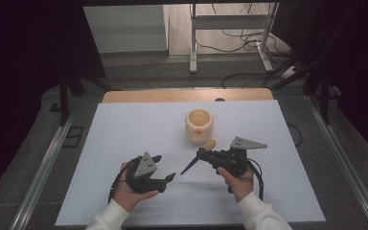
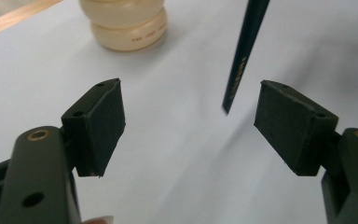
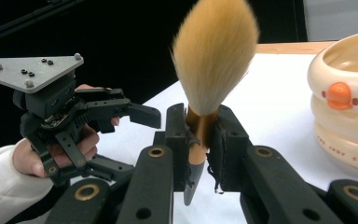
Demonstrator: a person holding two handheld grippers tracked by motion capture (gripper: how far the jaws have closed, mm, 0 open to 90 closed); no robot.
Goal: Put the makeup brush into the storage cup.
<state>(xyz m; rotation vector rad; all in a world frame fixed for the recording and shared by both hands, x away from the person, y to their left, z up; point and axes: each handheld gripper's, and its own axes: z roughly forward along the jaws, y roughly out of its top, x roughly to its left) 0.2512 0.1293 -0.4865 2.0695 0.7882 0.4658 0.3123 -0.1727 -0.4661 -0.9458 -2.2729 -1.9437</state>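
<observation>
counter [image 1: 124, 143], covered by a white sheet, carries the whole scene; its wooden far edge shows beyond the sheet. cream jar [image 1: 199, 125], a ribbed, open-topped pot with a small orange mark on its side, stands upright near the middle of the counter, just beyond the right gripper; its open mouth faces up, which probably makes it the holder the brush belongs to.

right gripper [image 1: 202, 153], held in the person's right hand [image 1: 239, 182], has its fingers [image 3: 175, 140] pressed in on the brush [image 3: 214, 60], pinching the copper-coloured ferrule just below the bristles. in the high view the tan bristle head lies close beside the foot of the jar, while the long dark handle slants down and away toward the left gripper, its tip hanging above the sheet. gripping near the head leaves the handle free, apparently so that the other gripper can take it or so that the brush can be turned upright.

left gripper [image 1: 165, 168], held in the left hand [image 1: 129, 191], rests low over the counter with its fingers [image 2: 100, 123] spread wide and nothing between them. in the left gripper view the thin handle tip hangs just ahead of the gap, nearer the right-hand pad, not touching either; the open stance suits a waiting or receiving role.
</observation>
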